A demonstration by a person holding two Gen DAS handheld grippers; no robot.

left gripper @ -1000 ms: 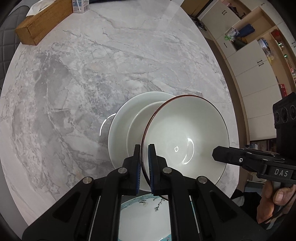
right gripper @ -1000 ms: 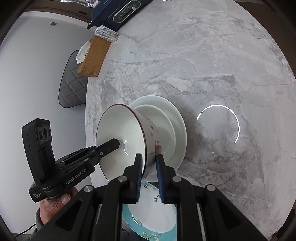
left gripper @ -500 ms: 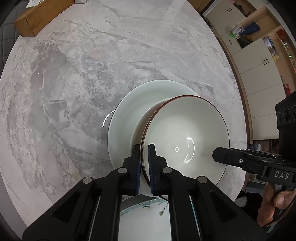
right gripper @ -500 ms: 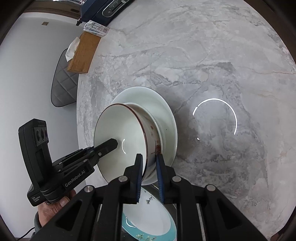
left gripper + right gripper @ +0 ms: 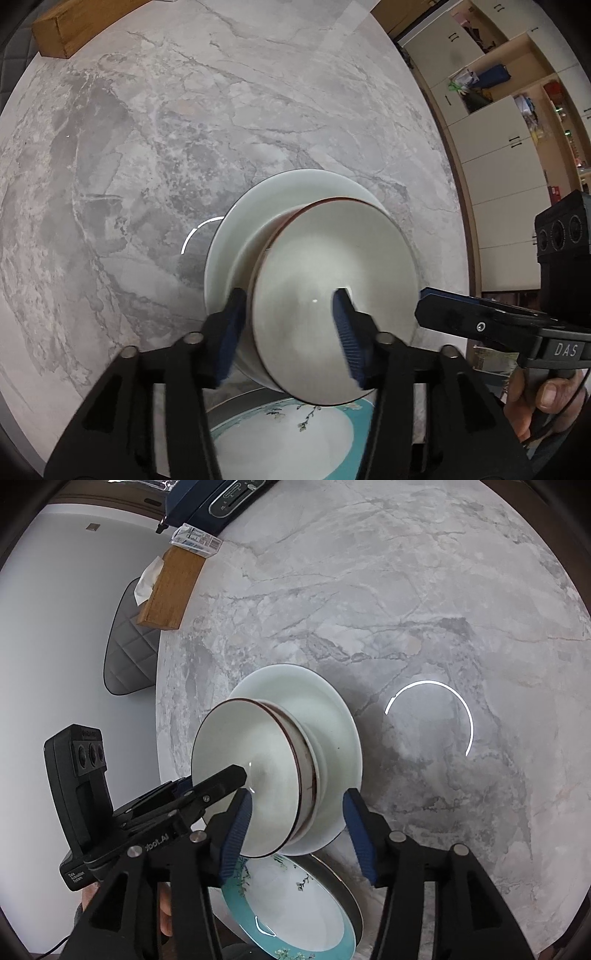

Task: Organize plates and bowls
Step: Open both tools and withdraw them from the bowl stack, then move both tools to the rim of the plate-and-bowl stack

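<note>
Marble counter point(image 5: 221, 110) now carries the red-rimmed bowl point(image 5: 332, 295), nested on the white plate point(image 5: 236, 236); your left tool point(image 5: 291, 332) and right tool point(image 5: 295, 812) have just spread apart, releasing its rim.

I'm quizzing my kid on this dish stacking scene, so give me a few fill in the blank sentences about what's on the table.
1. The red-rimmed bowl sits on a plain ____ plate.
2. The plate nearest the cameras has a ____ border.
3. Both the left gripper and the right gripper have their jaws ____.
4. The tissue box is made of ____.

Missing words: white; teal; open; wood
</note>
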